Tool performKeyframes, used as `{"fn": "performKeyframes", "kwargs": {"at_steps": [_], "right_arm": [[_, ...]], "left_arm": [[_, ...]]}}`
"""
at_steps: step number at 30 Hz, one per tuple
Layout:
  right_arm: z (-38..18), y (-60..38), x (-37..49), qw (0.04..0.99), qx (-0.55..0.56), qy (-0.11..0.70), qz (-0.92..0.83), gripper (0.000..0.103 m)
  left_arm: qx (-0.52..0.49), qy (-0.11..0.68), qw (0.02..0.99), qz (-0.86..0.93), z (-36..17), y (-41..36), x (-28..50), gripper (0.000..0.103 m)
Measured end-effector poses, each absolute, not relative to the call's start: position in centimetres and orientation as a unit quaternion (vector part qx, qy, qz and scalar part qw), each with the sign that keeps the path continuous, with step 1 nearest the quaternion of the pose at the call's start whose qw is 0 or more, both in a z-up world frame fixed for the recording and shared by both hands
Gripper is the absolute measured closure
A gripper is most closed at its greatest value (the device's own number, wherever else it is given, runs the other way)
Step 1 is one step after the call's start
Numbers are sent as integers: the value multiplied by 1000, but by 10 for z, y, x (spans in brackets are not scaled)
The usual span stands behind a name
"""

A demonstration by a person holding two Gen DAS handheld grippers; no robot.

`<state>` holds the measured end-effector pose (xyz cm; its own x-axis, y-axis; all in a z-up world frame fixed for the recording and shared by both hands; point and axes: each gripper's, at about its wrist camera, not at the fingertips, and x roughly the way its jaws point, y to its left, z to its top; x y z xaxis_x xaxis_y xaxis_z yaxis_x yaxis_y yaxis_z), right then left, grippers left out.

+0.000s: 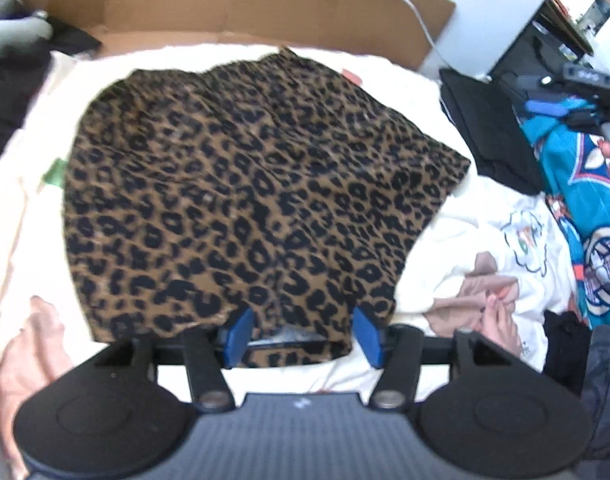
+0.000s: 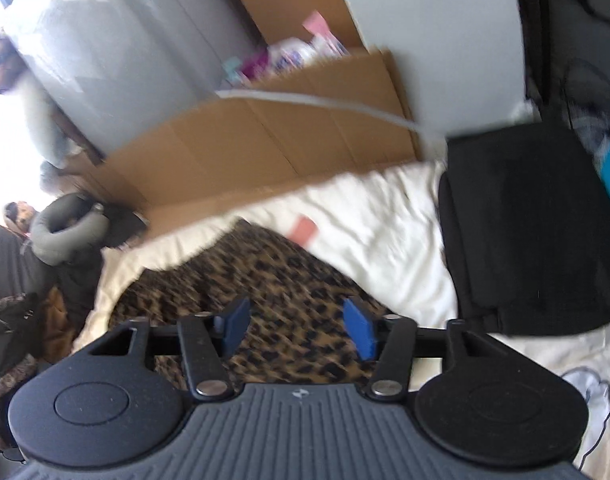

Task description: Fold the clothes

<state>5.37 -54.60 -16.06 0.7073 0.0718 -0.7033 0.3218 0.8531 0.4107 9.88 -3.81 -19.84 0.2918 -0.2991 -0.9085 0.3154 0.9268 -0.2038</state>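
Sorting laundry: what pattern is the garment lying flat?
Leopard print, black spots on brown; clearest in the left wrist view.

text: none legible | gripper body (image 1: 297, 404): small pale logo mark, unreadable | teal garment (image 1: 585, 216): round printed graphics, blurred, no readable words
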Motion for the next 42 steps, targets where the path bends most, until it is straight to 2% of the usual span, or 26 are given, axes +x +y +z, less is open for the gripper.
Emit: {"fn": "performKeyframes", "kwargs": {"at_steps": [2,7,12,16,26,33,42], "right_arm": [[-137,-539,56,890,253,374,-63,30],[-88,-525,59,895,237,375,-55,29],[-36,-509,56,901,230,362,-64,28],[1,-496,50,910,227,343,-60,20],[70,-472,51,909,256,327,-30,17],[58,-442,46,912,235,334,-36,17],[-52,-372,36,893,227,389,-18,18]], "left_arm": [[13,565,805,-182,-187,-30,96,43],[29,547,818,-177,-152,-13,88,36],[46,547,821,-155,-121,0,82,35],[52,528,836,-140,-93,9,80,29],[18,485,867,-117,-44,40,82,25],[11,477,871,-116,-46,74,95,26],[-24,486,865,-120,-99,109,114,36]]}}
